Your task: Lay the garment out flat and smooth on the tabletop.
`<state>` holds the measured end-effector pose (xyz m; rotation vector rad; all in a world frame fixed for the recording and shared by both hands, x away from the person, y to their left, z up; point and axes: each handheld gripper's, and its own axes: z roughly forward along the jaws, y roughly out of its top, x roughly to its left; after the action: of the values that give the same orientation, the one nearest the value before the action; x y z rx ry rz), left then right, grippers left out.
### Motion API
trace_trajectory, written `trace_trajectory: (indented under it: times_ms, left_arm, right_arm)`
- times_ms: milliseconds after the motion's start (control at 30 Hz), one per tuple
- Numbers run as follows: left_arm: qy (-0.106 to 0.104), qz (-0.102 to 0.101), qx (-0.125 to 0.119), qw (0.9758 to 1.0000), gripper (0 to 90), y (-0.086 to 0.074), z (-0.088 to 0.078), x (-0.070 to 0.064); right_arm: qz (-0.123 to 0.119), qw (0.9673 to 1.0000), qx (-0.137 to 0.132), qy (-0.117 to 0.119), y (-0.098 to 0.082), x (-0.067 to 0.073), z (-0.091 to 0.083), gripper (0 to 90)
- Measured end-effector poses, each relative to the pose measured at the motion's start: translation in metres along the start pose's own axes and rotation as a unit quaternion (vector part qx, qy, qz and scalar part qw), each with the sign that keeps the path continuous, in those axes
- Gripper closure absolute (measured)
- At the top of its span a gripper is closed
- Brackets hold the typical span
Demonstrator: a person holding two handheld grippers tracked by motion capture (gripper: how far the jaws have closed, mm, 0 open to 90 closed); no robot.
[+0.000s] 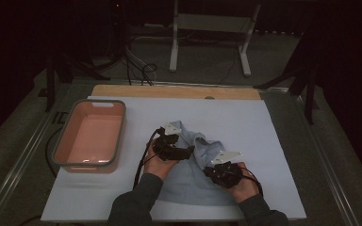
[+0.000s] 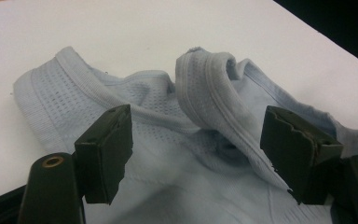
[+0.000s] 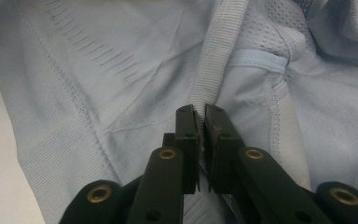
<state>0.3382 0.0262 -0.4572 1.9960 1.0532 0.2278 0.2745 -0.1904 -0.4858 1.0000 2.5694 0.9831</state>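
We see the pale blue garment [image 1: 193, 174] lying crumpled on the white desk [image 1: 273, 141], lower centre of the high view. Our right tool [image 3: 200, 126] is clamped tight on its ribbed band [image 3: 216, 56]. Our left tool [image 2: 198, 154] stands wide apart over a raised fold of that band, its pads touching nothing. A pink basin [image 1: 61, 141] sits at centre left.

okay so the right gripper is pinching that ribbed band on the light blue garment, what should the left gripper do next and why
Probably ease the left gripper forward and close it on the folded-over ribbed band. The right gripper is already shut on a band of the light blue garment, while the left one's jaws stand open on either side of that fold without pressing it. A second grip would likely let both hands lift or spread it.
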Motion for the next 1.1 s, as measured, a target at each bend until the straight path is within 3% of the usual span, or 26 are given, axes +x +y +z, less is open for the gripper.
trace_trajectory:
  times_ms: [300,533,567,733,833,900,933,1067,1100]
  left_arm:
    - [0.009,-0.017,0.011,0.9998,32.6,0.015,0.016,-0.007]
    - [0.01,-0.024,0.017,0.9995,37.3,0.017,0.024,-0.011]
    - [0.015,-0.017,0.021,0.9995,40.0,0.017,0.025,-0.012]
    - [0.012,-0.01,0.033,0.9993,75.2,0.014,0.026,-0.014]
    - [0.014,0.002,0.043,0.999,85.1,0.012,0.024,-0.015]
    - [0.015,0.005,0.044,0.9989,86.9,0.012,0.023,-0.015]
    - [0.017,0.003,0.045,0.9988,87.2,0.01,0.021,-0.015]
    - [0.015,-0.002,0.04,0.9991,87.4,0.008,0.017,-0.012]
    - [0.013,-0.005,0.036,0.9993,87.5,0.007,0.015,-0.01]
  right_arm:
    - [-0.016,0.9999,0.001,-0.005,0.0,0.004,0.002,85.2]
    - [-0.023,0.9997,0.004,-0.007,0.0,0.006,0.003,85.1]
    - [-0.024,0.9997,0.004,-0.007,0.0,0.006,0.003,85.2]
    - [-0.023,0.9997,0.003,-0.004,0.0,0.005,0.002,84.9]
    - [-0.023,0.9997,0.002,0.0,0.0,0.004,0.002,84.0]
    - [-0.021,0.9998,0.001,0.001,0.0,0.004,0.001,83.5]
    - [-0.018,0.9998,-0.001,0.004,0.001,0.002,0.0,76.0]
    - [-0.016,0.9998,-0.008,0.002,0.003,-0.001,-0.006,65.8]
    - [-0.005,0.9997,-0.024,0.0,0.005,-0.007,-0.015,58.5]
